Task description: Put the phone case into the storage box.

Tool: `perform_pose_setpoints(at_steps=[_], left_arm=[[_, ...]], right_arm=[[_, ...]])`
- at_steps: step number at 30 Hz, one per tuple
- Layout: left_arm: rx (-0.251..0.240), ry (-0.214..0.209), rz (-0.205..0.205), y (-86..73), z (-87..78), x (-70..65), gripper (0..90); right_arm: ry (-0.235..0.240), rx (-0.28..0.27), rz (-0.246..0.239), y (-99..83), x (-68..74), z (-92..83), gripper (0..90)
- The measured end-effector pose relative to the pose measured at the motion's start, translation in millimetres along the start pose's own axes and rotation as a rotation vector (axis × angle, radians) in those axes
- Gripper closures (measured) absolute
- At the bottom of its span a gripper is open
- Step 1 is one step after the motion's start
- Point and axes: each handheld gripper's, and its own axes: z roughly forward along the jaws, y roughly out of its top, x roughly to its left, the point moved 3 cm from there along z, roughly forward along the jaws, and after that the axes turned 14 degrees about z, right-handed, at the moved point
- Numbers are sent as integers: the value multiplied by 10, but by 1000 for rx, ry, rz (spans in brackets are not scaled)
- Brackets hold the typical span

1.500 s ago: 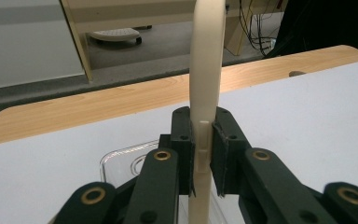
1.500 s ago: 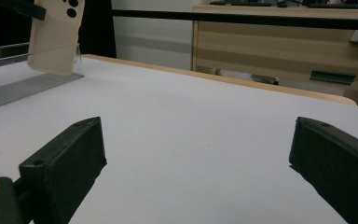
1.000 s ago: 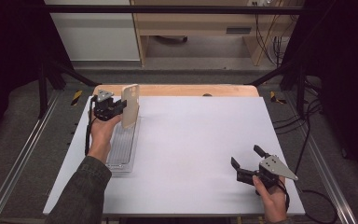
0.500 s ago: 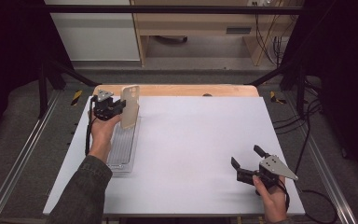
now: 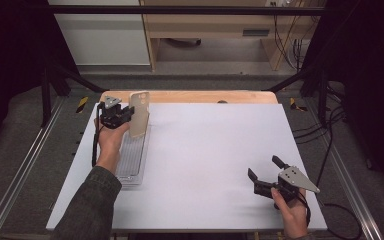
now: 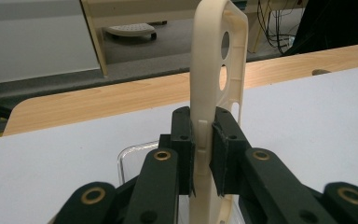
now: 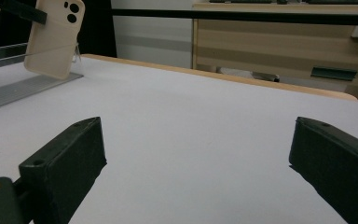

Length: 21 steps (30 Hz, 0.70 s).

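left gripper (image 6: 203,154): clamps phone case (image 6: 216,70) | right gripper (image 7: 196,172): fingers apart

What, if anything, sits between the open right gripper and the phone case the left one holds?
Nothing visible. The right gripper stands open at the near right of the white table; bare tabletop runs from it to the beige phone case, clamped upright in the left gripper above the clear tray.

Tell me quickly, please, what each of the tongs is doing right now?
Left tongs: closed on the edge of the beige phone case, held upright above the clear tray.
Right tongs: open, holding nothing.
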Motion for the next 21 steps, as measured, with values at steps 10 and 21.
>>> perform_pose_setpoints(at_steps=[10, 21], left_arm=[[2, 13, -4, -7, 9, 12, 799], [6, 24, -1, -3, 12, 4, 799]], right_arm=[[0, 4, 5, -4, 0, 2, 34], [0, 4, 7, -4, 0, 3, 34]])
